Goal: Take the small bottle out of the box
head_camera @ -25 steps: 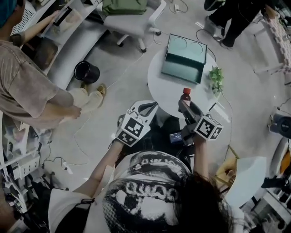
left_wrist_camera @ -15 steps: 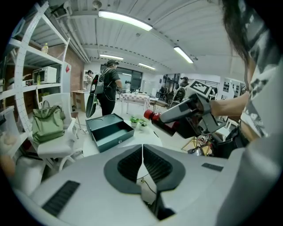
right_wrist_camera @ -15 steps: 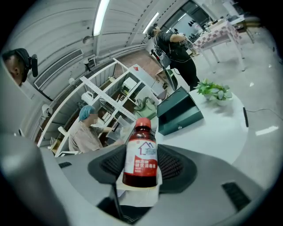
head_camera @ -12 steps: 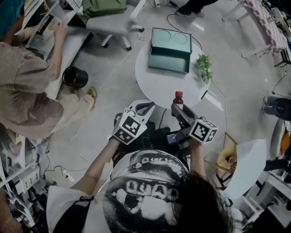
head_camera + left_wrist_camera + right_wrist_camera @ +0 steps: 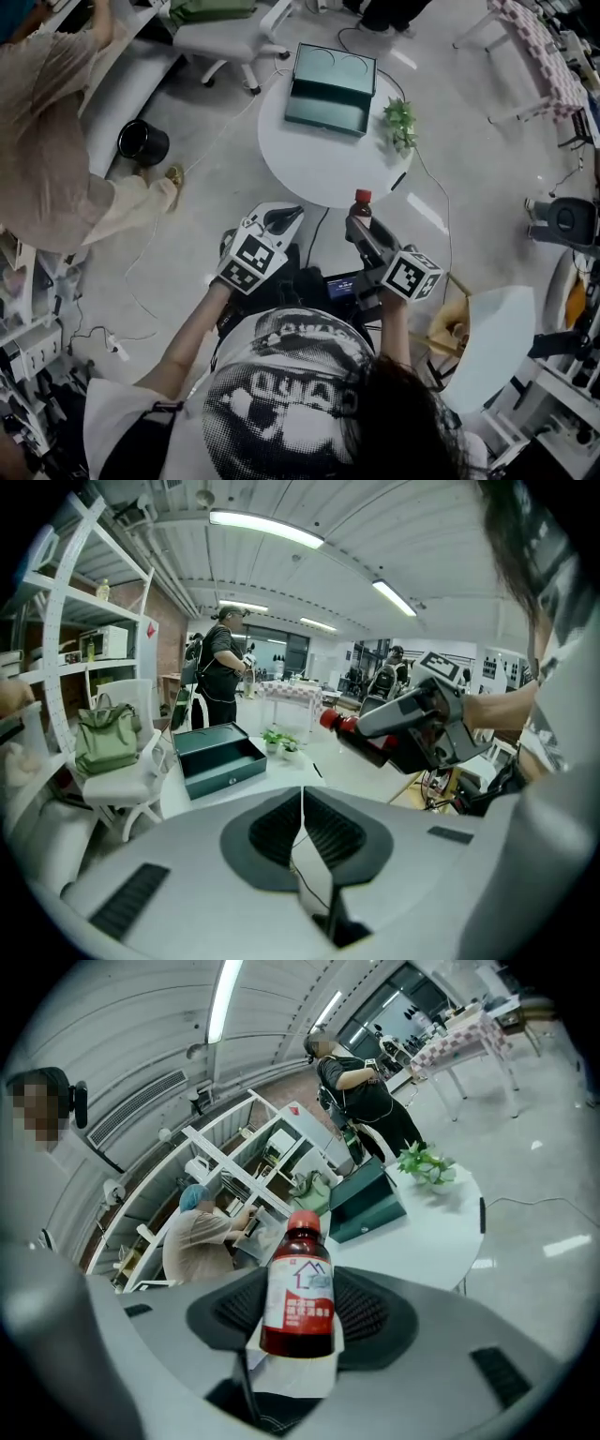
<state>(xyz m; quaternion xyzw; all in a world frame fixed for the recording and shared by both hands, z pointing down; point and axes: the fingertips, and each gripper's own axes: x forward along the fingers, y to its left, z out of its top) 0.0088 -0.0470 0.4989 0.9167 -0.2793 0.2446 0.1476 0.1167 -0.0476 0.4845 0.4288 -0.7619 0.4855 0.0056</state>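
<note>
**Small bottle held in the right jaws, clear of the box.** The small bottle [image 5: 298,1283] stands upright between the jaws of the right gripper [image 5: 300,1321], whose two ribbed dark pads press on its lower body from either side. The bottle has a dark red-brown body and a red screw cap. A white label covers most of the body and carries a blue house outline above a red band of print too small to read. The bottle is out of the box [image 5: 370,1206]. The box is dark green with its lid raised, and it stands well beyond the jaw tips on the round white surface [image 5: 309,164]. A small potted plant [image 5: 400,120] stands just beside the box, also beyond the jaws. The left gripper [image 5: 302,803] has its jaws closed pad against pad with nothing between them. It hangs beside the right gripper, short of the surface's near edge.

**Views compared.** Only the right gripper view shows the label and the pads' grip on the bottle. The head view shows just the red cap and dark shoulder past the right jaw tips. It is, however, the only view that shows both grippers side by side with their marker cubes, and the whole surface. The left gripper view shows the bottle from the side, tilted with its cap leading, ahead of the left jaws and to their right. It also gives the clearest sight of a green bag [image 5: 106,740] on a white chair off to the left.
</note>
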